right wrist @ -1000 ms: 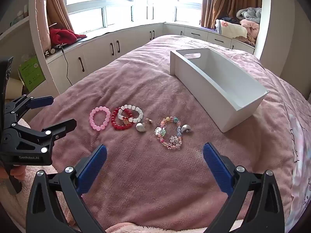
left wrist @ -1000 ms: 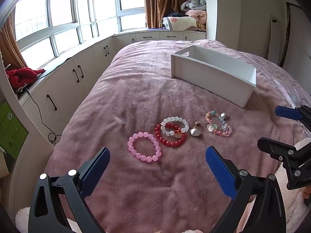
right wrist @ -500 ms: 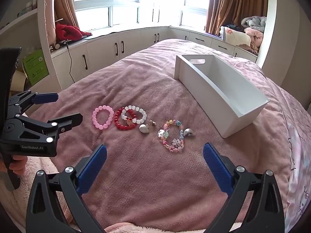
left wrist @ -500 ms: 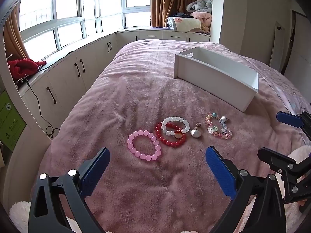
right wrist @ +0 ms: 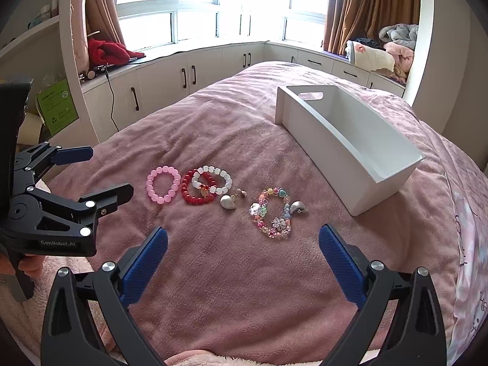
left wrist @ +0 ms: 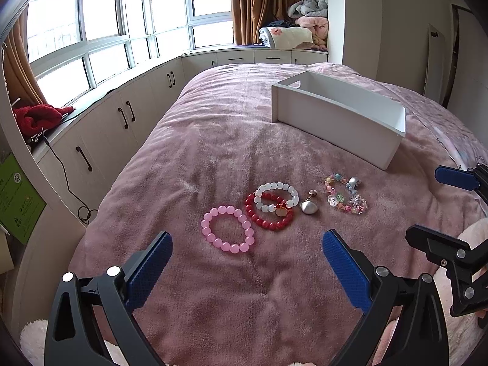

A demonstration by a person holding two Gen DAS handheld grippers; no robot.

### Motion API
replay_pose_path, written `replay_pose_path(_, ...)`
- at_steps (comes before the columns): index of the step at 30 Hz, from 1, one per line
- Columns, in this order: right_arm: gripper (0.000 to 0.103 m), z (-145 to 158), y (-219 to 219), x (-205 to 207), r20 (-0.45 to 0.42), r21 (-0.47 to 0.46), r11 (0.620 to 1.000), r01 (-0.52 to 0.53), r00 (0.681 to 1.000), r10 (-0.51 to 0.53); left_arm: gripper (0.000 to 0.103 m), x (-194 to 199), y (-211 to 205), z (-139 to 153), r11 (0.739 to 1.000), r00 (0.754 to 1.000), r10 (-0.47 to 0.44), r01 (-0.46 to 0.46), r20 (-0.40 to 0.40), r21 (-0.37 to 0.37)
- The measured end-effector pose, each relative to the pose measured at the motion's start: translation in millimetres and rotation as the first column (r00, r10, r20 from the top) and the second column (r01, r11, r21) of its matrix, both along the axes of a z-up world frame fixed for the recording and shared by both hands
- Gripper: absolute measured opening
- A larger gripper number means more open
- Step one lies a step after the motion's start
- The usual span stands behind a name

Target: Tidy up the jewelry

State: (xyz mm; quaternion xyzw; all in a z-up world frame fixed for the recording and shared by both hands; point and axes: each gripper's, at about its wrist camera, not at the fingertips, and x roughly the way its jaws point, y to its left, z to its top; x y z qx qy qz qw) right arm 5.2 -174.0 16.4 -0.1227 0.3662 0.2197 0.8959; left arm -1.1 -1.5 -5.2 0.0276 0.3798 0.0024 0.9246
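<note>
The jewelry lies in a row on the bed (left wrist: 213, 140), which carries a pink blanket. The landmark is the white bin (left wrist: 338, 122), which stands on the bed beyond the row and is empty.

Row, from the end farthest from the bin:
- Pink bracelet (left wrist: 227, 233), lying apart, just beside the red one.
- Red bracelet (left wrist: 268, 212), with the white bracelet (left wrist: 276, 192) overlapping it on the bin side.
- Silver pendant (left wrist: 309, 207), just beside the red and white pair.
- Multicolour bracelet (left wrist: 346, 198), nearest the bin, with a small silver charm (left wrist: 353, 181) touching its bin-side edge.

Left claw (left wrist: 245, 270): spread wide, holding nothing, above the blanket on the near side of the pink bracelet, well apart from the bin. It touches no item.

Right claw (right wrist: 242, 263): spread wide, holding nothing, above the blanket on the near side of the multicolour bracelet (right wrist: 271, 213), closer to the bin (right wrist: 350, 140) than the left claw (right wrist: 88, 174). It touches no item.

A hand (right wrist: 29, 263) grips the left claw's handle at the frame edge in the right wrist view.
</note>
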Motion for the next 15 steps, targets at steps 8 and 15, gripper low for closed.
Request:
replay_pose_path(8, 0.098, -1.8, 1.6, 0.5, -0.006, 0.003, 1.0, -0.004, 1.0, 0.004, 0.1, 0.8, 1.4, -0.9, 1.0, 1.0, 0.01, -0.01, 0.001, -0.005)
replay_pose_path(15, 0.098, -2.8, 1.6, 0.7, -0.015, 0.009, 1.0, -0.002, 1.0, 0.002, 0.1, 0.2, 1.4, -1.1, 1.0, 1.0, 0.008, -0.008, -0.002, -0.003)
